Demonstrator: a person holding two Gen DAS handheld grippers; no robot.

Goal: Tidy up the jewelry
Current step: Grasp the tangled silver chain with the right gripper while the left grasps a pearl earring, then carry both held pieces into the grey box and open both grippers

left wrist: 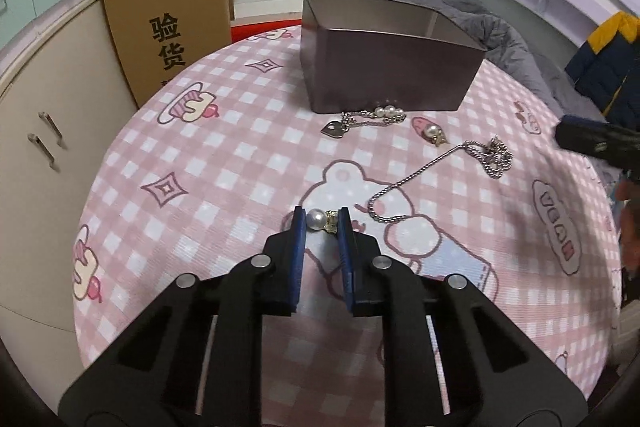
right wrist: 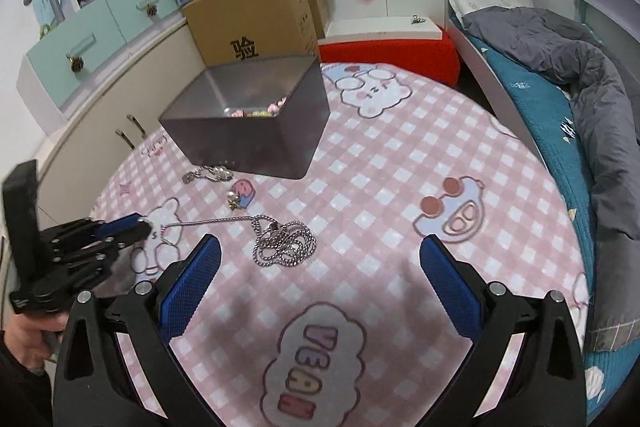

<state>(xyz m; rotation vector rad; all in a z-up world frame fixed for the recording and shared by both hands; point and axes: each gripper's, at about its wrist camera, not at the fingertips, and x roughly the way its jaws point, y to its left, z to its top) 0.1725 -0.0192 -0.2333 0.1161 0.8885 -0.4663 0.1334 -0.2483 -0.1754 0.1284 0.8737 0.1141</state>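
Note:
My left gripper (left wrist: 322,219) is shut on a pearl earring (left wrist: 316,219) just above the pink checked tablecloth (left wrist: 240,155). A grey metal box (left wrist: 384,67) stands at the far side; the right wrist view shows small trinkets inside the box (right wrist: 256,113). In front of the box lie a pearl bracelet with a heart charm (left wrist: 366,121), a second pearl earring (left wrist: 434,134) and a silver chain necklace (left wrist: 460,167). My right gripper (right wrist: 320,251) is open and empty, hovering near the coiled chain (right wrist: 284,245). The left gripper also shows in the right wrist view (right wrist: 144,225).
A cardboard box (left wrist: 168,15) leans against white cabinets (left wrist: 44,131) at the left. A bed with a grey duvet (right wrist: 580,75) runs along the right. A red stool with a white top (right wrist: 392,43) stands behind the table.

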